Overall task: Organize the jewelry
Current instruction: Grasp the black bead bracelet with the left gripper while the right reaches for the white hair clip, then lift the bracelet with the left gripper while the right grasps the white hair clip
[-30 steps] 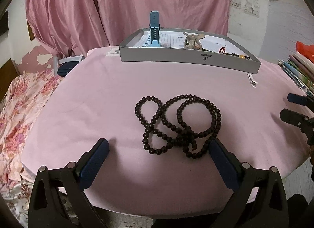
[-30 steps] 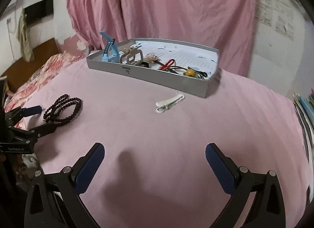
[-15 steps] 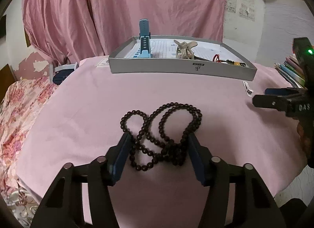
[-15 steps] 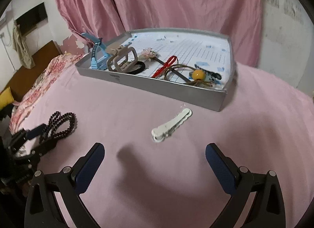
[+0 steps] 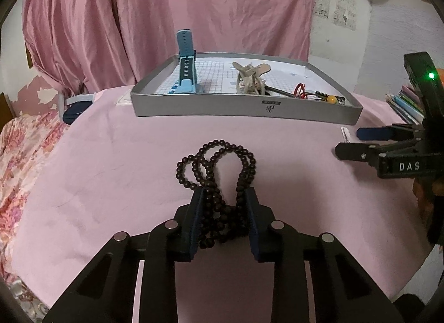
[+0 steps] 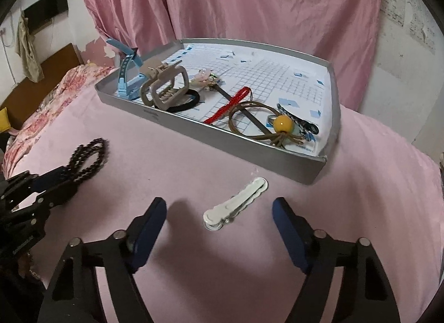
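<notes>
A string of black beads (image 5: 219, 156) lies on the pink tablecloth, bunched at its near end between the pads of my left gripper (image 5: 224, 198), which is shut on it. The same beads (image 6: 88, 159) and left gripper (image 6: 58, 181) show at the left of the right wrist view. A white hair clip (image 6: 236, 206) lies flat on the cloth in front of the grey tray (image 6: 222, 142). My right gripper (image 6: 219, 206) is open, with one finger on each side of the clip and not touching it. The tray (image 5: 244, 107) holds a blue watch strap (image 5: 186, 73), a beige claw clip (image 6: 163, 89) and hair ties.
A stack of books (image 5: 405, 103) sits at the table's right edge. Flowered bedding (image 5: 16, 156) lies beyond the left edge. A pink curtain (image 6: 249, 3) hangs behind the tray. The right gripper (image 5: 351, 142) stands low over the cloth to the right of the beads.
My left gripper has shut on the near end of the beads and bunched them. My right gripper has moved forward and down until the white clip lies between its fingers.
</notes>
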